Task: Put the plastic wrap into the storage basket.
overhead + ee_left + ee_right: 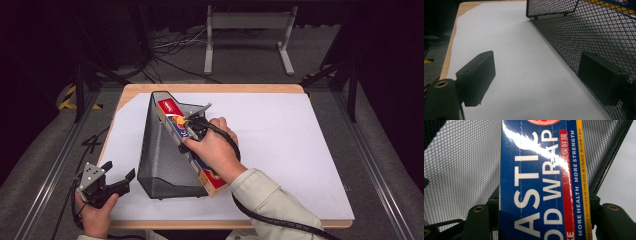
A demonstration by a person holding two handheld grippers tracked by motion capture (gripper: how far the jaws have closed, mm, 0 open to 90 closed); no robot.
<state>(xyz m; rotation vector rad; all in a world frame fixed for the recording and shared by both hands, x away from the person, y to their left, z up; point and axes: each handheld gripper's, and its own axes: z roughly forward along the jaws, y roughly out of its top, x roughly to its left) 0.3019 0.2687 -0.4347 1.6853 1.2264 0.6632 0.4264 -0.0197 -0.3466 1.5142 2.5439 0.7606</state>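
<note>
Box of plastic wrap [172, 116] is pinched by right gripper [192, 126] and lies inside the mesh basket [160, 155]; placing step judged; release needed next; left gripper [116, 183] held spread just beside basket's near corner.

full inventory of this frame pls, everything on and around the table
plastic wrap box: 1, blue with red and yellow print, leaning in the mesh holder, clamped by the right gripper
mesh holder: 1, black wire, left half of the table
paper sheet: 1, white, covering the tabletop
table: 1, light wood, edge showing around the sheet
metal stand: 1, grey, on the floor beyond the table
cables: several, dark and white, floor at the back
left gripper: 1, black, open, near-left table edge
right gripper: 1, black, jaws shut on the box
</note>
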